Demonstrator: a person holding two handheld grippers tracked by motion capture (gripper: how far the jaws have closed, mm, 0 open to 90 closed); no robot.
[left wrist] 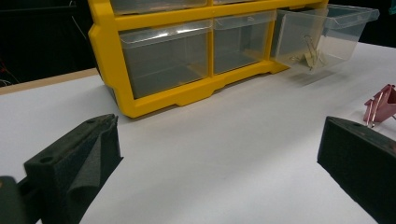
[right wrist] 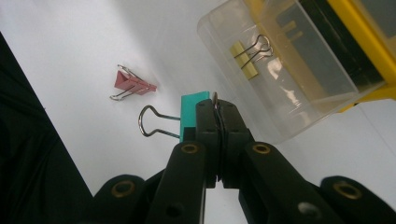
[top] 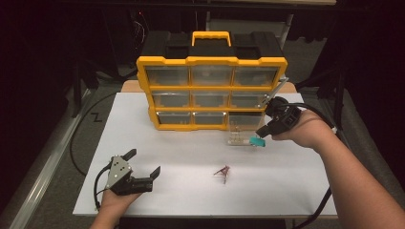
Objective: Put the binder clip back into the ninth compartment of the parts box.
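My right gripper [right wrist: 218, 112] pinches a teal binder clip [right wrist: 192, 114] just beside the pulled-out clear drawer [right wrist: 299, 93]; my left gripper [top: 143, 164] rests wide open, empty; no readable writing.

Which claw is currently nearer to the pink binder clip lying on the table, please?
Left, narrowly. The open left claw sits off to the pink binder clip's left, while the right claw, shut on a teal binder clip, hovers beyond it by the pulled-out drawer.

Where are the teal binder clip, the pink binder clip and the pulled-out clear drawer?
teal binder clip [right wrist: 190, 112]: right gripper view, its body.
pink binder clip [right wrist: 133, 84]: right gripper view, its body.
clear drawer [left wrist: 343, 32]: left gripper view, its side wall.
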